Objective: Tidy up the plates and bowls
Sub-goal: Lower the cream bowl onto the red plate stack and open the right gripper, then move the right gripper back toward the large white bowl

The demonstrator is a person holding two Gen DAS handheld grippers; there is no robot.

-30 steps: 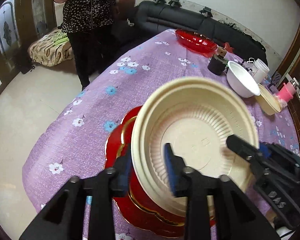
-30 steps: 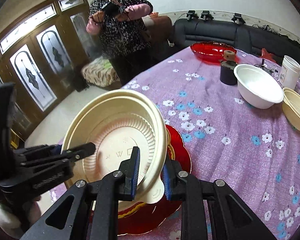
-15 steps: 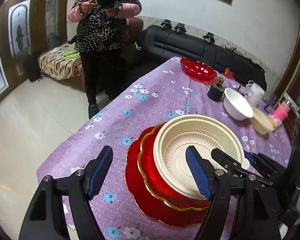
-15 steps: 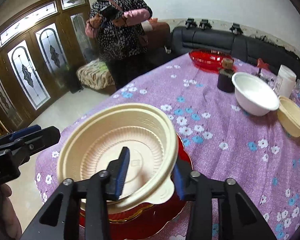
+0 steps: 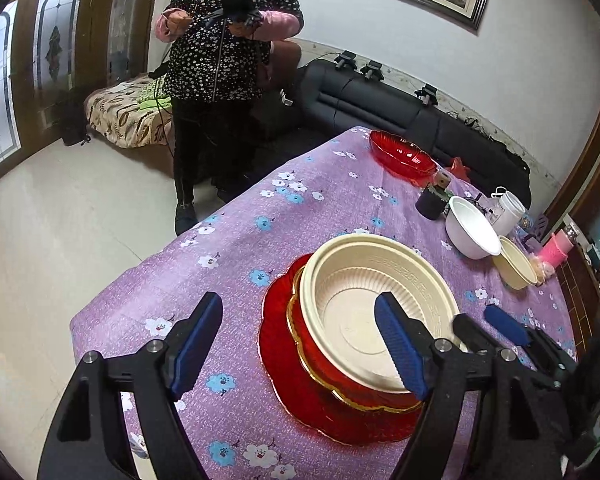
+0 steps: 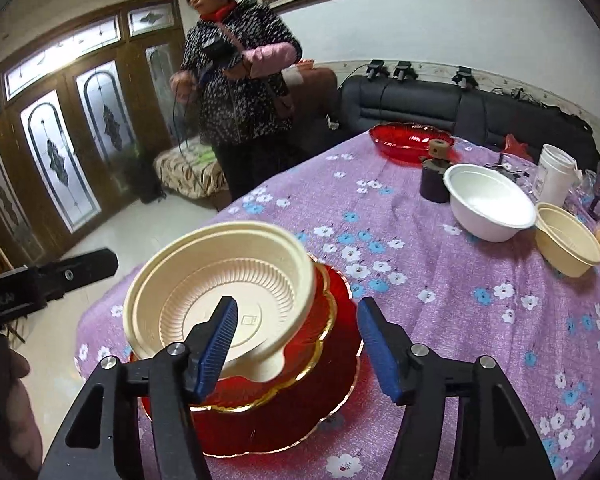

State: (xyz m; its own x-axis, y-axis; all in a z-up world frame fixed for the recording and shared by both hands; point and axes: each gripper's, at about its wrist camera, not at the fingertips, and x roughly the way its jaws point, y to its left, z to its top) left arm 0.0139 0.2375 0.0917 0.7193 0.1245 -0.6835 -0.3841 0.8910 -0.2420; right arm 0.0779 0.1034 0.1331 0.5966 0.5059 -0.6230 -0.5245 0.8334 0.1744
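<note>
We have the cream bowl (image 5: pixel 364 312) sitting in the red bowl (image 5: pixel 320 364), which rests on the red plate (image 5: pixel 300 400), low and centre in both views; we judge the stack is built that way so the wide plate carries the deeper pieces and the lightest one tops it. In the right view the cream bowl looks tilted toward lower left, though the fisheye may exaggerate this, so it may not be fully seated. Our left gripper (image 5: pixel 300 344) stands wide, its right pad in front of the bowl's near wall and its left pad out over the cloth, pressing on nothing. Our right gripper (image 6: pixel 296 348) is opening; the cream bowl's tab lies between its pads, which no longer pinch it, so we read this as the release. Toward the right of both frames the white bowl (image 6: pixel 488 204) and the small cream bowl (image 6: pixel 564 244) wait just beside each other, with a dark cup (image 6: pixel 434 180) and a white jar (image 6: pixel 556 176) near them, and another red dish (image 6: pixel 408 140) at the table's far end. The table (image 5: pixel 260 240) wears a purple cloth with white and blue flowers, soft and slightly rumpled, so bases may not sit quite flat. Behind it runs a black sofa (image 5: pixel 380 104), with a person (image 5: pixel 224 60) standing upper left, wooden glazed doors (image 6: pixel 60 152) along the left, a pale tiled floor and a framed picture up high.
</note>
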